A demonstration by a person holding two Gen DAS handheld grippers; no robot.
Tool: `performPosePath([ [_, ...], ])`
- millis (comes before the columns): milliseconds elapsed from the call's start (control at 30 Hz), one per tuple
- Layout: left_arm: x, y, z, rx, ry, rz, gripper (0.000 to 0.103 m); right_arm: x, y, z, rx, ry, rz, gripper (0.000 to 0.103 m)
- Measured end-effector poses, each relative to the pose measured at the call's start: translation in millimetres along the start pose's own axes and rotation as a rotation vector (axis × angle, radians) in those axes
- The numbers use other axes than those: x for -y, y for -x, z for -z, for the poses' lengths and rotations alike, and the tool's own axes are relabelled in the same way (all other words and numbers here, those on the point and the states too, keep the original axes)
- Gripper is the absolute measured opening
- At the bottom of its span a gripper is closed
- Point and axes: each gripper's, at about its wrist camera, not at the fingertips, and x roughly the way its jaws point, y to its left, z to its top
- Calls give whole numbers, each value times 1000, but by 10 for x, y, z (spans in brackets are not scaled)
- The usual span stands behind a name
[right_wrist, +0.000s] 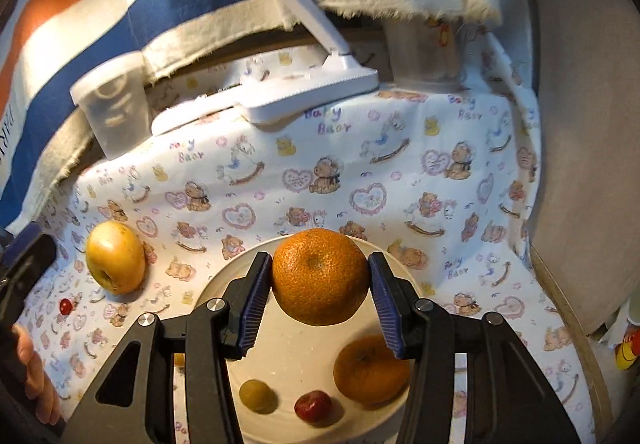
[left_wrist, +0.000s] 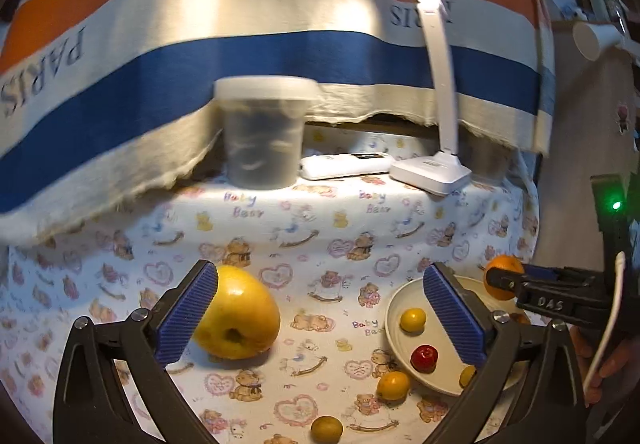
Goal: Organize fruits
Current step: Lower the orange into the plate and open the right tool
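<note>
Left wrist view: the left gripper (left_wrist: 320, 308) is spread wide, ribbed blue pads (left_wrist: 188, 316) gripping nothing. Its left pad sits right against a smooth yellow apple (left_wrist: 240, 318) lying on its side on the bear-print tablecloth (left_wrist: 320, 236). To the right, a shallow cream plate (left_wrist: 394, 302) holds a small yellow fruit (left_wrist: 413, 319) and a glossy red one (left_wrist: 424, 359). Another small yellow fruit (left_wrist: 393, 385) lies just off the rim, and a duller one (left_wrist: 327, 429) sits nearer the camera. Bare cloth lies between apple and plate. At the back stand a lidded translucent tub (left_wrist: 264, 132) and a white desk lamp (left_wrist: 434, 172), with a striped towel (left_wrist: 160, 44) hanging above.

Right wrist view: the right gripper (right_wrist: 320, 280) is clamped on a dimpled mandarin (right_wrist: 320, 276), held over the plate (right_wrist: 280, 348). On the plate lie a second mandarin (right_wrist: 370, 370), a small olive-yellow fruit (right_wrist: 258, 395) and a wrinkled red fruit (right_wrist: 313, 406). The apple (right_wrist: 116, 256) lies well left, a tiny red fruit (right_wrist: 65, 307) near it. The cloth's right edge drops off near a curved wooden rim (right_wrist: 576, 324).
</note>
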Motion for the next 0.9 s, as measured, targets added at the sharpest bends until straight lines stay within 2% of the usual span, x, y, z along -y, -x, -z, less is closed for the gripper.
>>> performPosePath([
  [67, -9, -72, 57, -27, -9, 15, 102, -29, -80, 32, -16, 20, 10, 51],
  [200, 10, -109, 128, -37, -36, -21, 102, -53, -165, 110, -37, 36, -9, 51],
  [433, 15, -141, 221, -49, -35, -37, 102, -82, -281, 159, -74, 50, -17, 51],
  [633, 16, -192, 268, -89, -30, -16, 102, -160, -353, 196, -91, 100, 2, 51],
  [900, 7, -169, 271, -75, -28, -26, 102, -137, -405, 224, -116, 82, -3, 51],
])
